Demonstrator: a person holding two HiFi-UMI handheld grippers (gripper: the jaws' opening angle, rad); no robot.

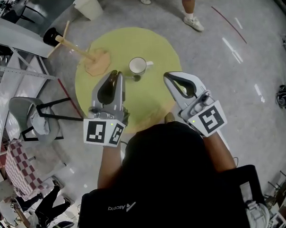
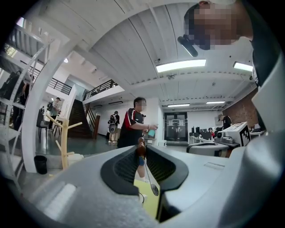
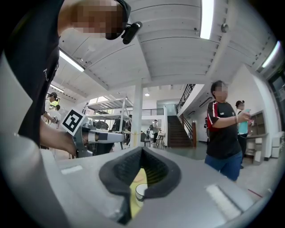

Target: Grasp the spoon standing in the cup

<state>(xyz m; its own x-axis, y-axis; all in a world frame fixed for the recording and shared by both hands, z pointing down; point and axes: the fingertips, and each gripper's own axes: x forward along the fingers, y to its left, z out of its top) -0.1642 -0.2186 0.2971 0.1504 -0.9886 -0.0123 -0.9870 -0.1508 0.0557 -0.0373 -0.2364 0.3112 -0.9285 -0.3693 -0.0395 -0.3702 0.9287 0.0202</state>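
- Since the spoon (image 2: 154, 189) looks light, stiff and slick along its thin stem, the thicker brown handle is likely the surest hold.
- Left gripper (image 2: 141, 148) pinches that handle; spoon hangs at 7 o'clock of the cup (image 1: 137, 65), outside it.
- Right gripper (image 3: 142, 149): tips together, empty.
- Head view barely shows the spoon.

Likely a lab (mezzanine (image 2: 101, 88), staircase (image 3: 180, 131))

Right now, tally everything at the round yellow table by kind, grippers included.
cup: 1
spoon: 1
wooden rack: 1
grippers: 2, the left gripper and the right gripper
total: 5
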